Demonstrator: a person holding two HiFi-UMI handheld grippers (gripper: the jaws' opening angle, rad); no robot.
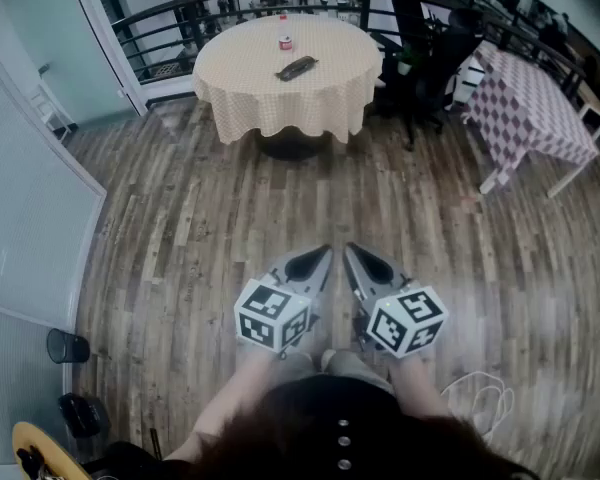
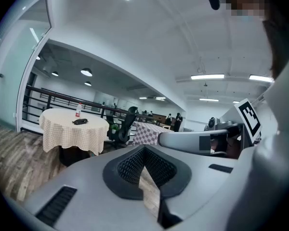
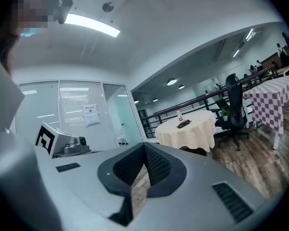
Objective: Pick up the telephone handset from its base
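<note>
The telephone [image 1: 296, 68] is a dark set lying on a round table [image 1: 230, 88] with a cream checked cloth, far across the wooden floor. It also shows small in the left gripper view as the telephone [image 2: 80, 121] and in the right gripper view as the telephone [image 3: 184, 123]. My left gripper [image 1: 326, 253] and right gripper [image 1: 348, 252] are held side by side close to the person's body, both pointing towards the table. The left gripper [image 2: 144, 149] and the right gripper [image 3: 144, 147] are both shut with nothing between the pads.
A small red-and-white bottle [image 1: 285, 41] stands behind the telephone. A black office chair [image 1: 435, 68] and a purple checked table [image 1: 530, 108] stand to the right. A railing runs behind the table and a glass wall lies at left. A black cup [image 1: 68, 346] and white cable [image 1: 485, 398] lie on the floor.
</note>
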